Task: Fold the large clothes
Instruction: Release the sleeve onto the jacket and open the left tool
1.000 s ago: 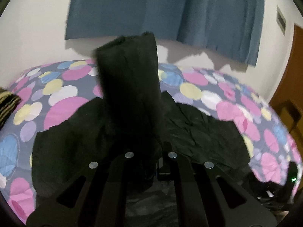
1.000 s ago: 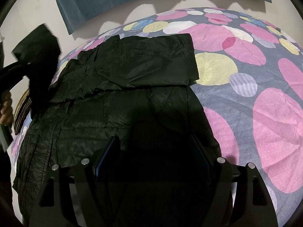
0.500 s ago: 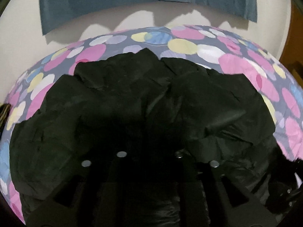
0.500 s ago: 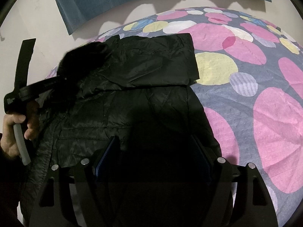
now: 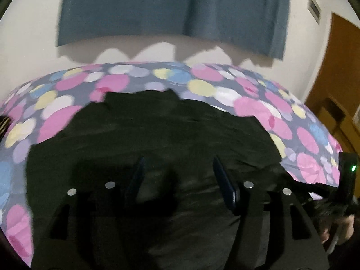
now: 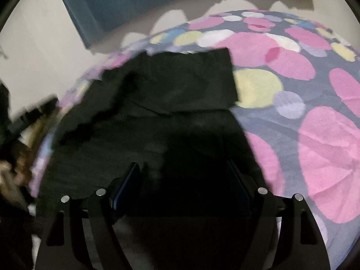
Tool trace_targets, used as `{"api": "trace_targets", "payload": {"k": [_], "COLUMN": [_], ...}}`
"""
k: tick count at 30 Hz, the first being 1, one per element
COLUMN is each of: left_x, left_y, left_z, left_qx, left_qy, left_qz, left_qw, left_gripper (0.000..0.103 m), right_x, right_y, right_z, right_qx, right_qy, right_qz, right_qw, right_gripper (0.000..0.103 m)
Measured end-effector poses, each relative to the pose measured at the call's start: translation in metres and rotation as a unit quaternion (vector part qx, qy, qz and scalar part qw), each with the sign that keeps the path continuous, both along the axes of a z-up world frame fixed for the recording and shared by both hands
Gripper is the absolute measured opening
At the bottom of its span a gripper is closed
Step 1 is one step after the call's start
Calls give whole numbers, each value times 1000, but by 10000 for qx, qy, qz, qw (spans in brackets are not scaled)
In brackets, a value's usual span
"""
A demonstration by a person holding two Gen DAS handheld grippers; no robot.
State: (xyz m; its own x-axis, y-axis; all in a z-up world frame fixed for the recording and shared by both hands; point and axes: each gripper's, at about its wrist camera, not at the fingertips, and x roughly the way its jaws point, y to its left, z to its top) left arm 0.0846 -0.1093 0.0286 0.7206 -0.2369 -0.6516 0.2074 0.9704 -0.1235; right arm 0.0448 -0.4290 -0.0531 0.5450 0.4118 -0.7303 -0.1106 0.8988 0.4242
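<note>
Dropped from the just-opening, now empty left gripper (image 5: 177, 175), the sleeve lies across the black quilted jacket (image 6: 157, 117); right gripper (image 6: 186, 180) gapes.

Plain black crinkled jacket (image 5: 171, 135), grey bedsheet (image 6: 315, 117) patterned with pink, yellow, white, lilac and blue overlapping circles, solid teal-blue curtain (image 5: 171, 9), off-white wall (image 5: 27, 36), brown wooden door (image 5: 337, 63), black gripper fingers with blue pads (image 5: 227, 186).
</note>
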Motion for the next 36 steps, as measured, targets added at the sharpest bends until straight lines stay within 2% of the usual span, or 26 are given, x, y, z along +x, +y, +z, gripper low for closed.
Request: {"api": "trace_targets", "payload": {"k": [4, 7, 10, 12, 15, 16, 17, 19, 20, 22, 26, 29, 33, 34, 36], "left_x": [-10, -15, -23, -27, -28, -29, -28, -28, -26, -26, -21, -11, 0, 2, 3], "left_y": [68, 113, 149, 164, 176, 179, 182, 187, 189, 193, 202, 211, 218, 222, 235], "left_z": [-3, -14, -30, -39, -51, -55, -59, -65, -67, -69, -72, -79, -91, -95, -101], "left_qx": [113, 79, -69, -138, -174, -174, -190, -264, -321, -422, -511, -575, -226, -247, -634], "left_qy": [-38, 88, 291, 381, 513, 540, 597, 664, 688, 708, 784, 979, 1115, 1167, 1280], "left_qz": [719, 1266, 1662, 1811, 1903, 1923, 1954, 1994, 2007, 2050, 2179, 2414, 2628, 2682, 2692], "left_qw": [9973, 9919, 9856, 9826, 9802, 9797, 9787, 9773, 9767, 9753, 9715, 9637, 9581, 9560, 9524], "left_gripper": [63, 63, 63, 63, 63, 63, 63, 63, 63, 63, 63, 67, 70, 70, 70], "right_x": [20, 56, 100, 122, 143, 148, 150, 153, 152, 149, 144, 148, 150, 151, 149], "right_y": [20, 42, 64, 79, 104, 113, 118, 128, 128, 124, 110, 110, 108, 109, 110], "right_z": [33, 39, 25, 12, -3, -7, -10, -12, -9, 4, 13, -3, -25, -29, -30], "right_qx": [621, 812, 1012, 1175, 1083, 1011, 952, 827, 846, 789, 549, 357, 334, 359, 345], "right_qy": [-106, -33, 374, 662, 870, 897, 907, 902, 822, 524, 291, 464, 634, 668, 671], "right_qz": [365, 537, 547, 573, 672, 696, 722, 762, 729, 640, 494, 495, 476, 483, 535], "right_qw": [9973, 9953, 9927, 9892, 9880, 9884, 9887, 9896, 9903, 9934, 9968, 9971, 9963, 9959, 9957], "right_gripper": [76, 75, 63, 62, 62, 59, 37, 16, 13, 11, 10, 10, 11, 12, 13]}}
